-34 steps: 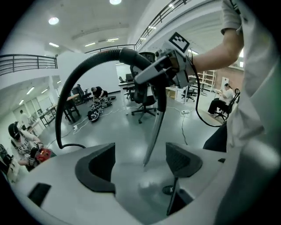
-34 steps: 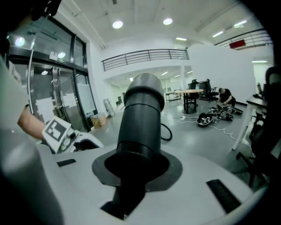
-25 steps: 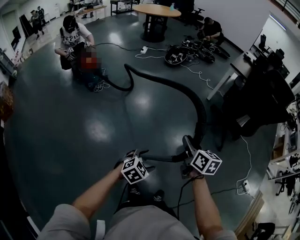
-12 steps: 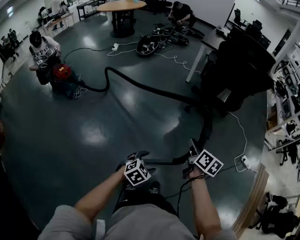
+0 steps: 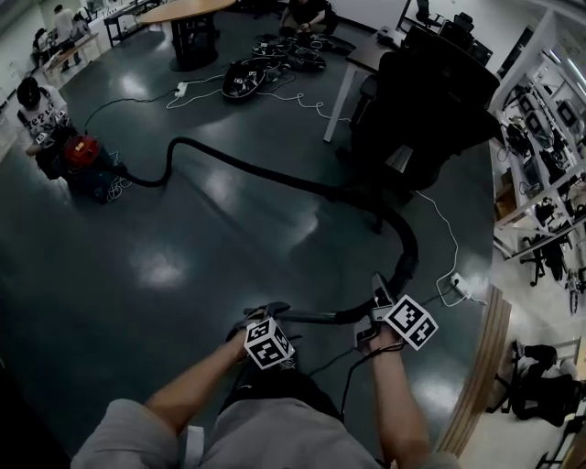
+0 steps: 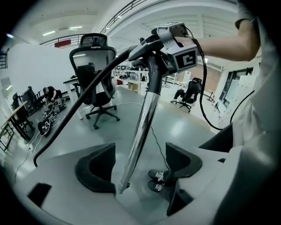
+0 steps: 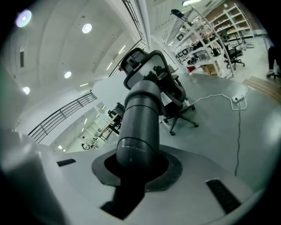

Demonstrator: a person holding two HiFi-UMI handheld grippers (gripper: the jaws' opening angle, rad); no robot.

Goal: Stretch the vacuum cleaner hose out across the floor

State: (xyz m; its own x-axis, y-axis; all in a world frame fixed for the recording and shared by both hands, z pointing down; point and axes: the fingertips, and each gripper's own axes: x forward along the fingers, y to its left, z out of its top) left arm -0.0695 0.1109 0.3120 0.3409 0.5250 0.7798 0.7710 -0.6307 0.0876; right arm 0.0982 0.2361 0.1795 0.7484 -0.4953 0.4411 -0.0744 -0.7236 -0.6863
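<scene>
- Right at the knees, the left gripper (image 6: 138, 163) has its jaws standing apart. The chrome wand (image 6: 142, 125) runs between them, its tip close against one pad and clear of the other.
- Just beside it, the right gripper (image 7: 137, 163) is clamped round the thick dark cuff of the hose (image 5: 275, 176).
- Out goes the hose, looping to the right and bending back by the black office chair (image 5: 430, 101). From there it snakes leftward across the dark floor (image 5: 183, 275).
- The far end meets the red vacuum cleaner (image 5: 82, 151), with a crouching person (image 5: 37, 108) right beside it.
- A round table (image 5: 188, 11) stands beyond.
</scene>
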